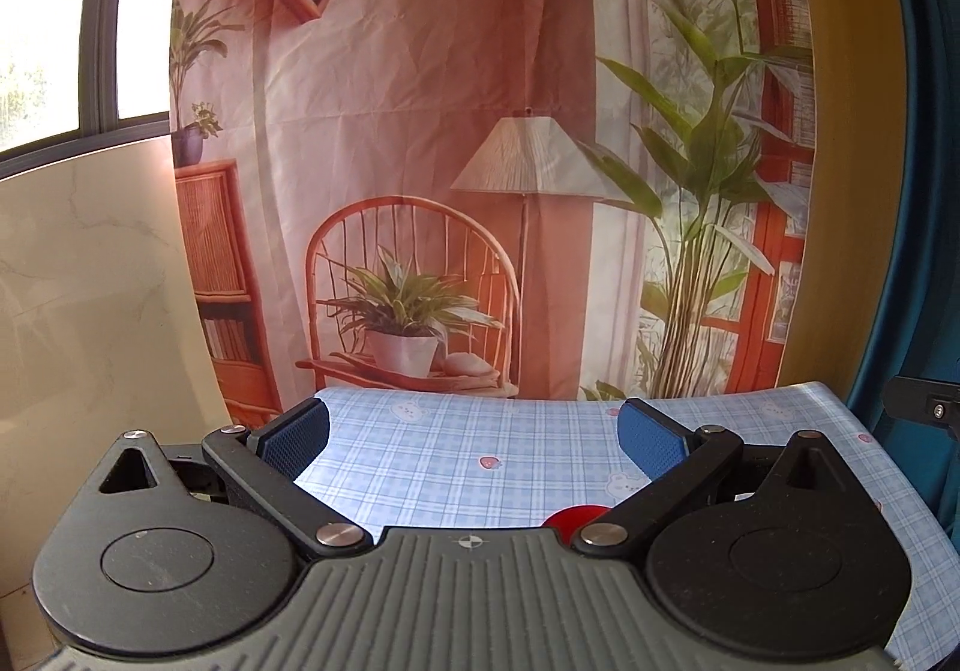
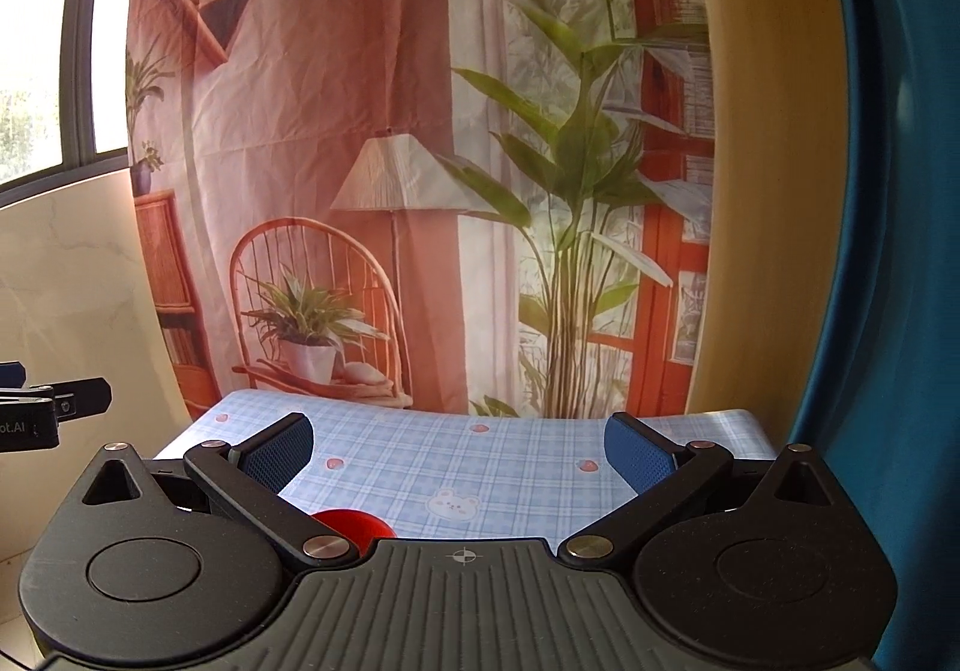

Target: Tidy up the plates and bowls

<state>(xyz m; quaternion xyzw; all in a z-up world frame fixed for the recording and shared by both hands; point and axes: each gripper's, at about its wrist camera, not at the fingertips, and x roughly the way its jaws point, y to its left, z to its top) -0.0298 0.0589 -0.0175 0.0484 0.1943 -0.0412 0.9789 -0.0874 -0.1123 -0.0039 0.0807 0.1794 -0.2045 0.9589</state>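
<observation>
A red dish (image 1: 575, 517) peeks out from under my left gripper's body, on the blue checked tablecloth (image 1: 480, 431). The same red dish (image 2: 351, 524) shows low left in the right wrist view; most of it is hidden by the gripper bodies. My left gripper (image 1: 474, 437) is open and empty, held above the table. My right gripper (image 2: 459, 449) is open and empty, above the cloth (image 2: 480, 467). No other plates or bowls are visible.
A printed room-scene backdrop (image 1: 450, 161) hangs behind the table's far edge. A blue curtain (image 2: 888, 251) is on the right, a window (image 1: 60, 11) and marble wall on the left. The left gripper's side (image 2: 54, 407) shows at the right view's left edge.
</observation>
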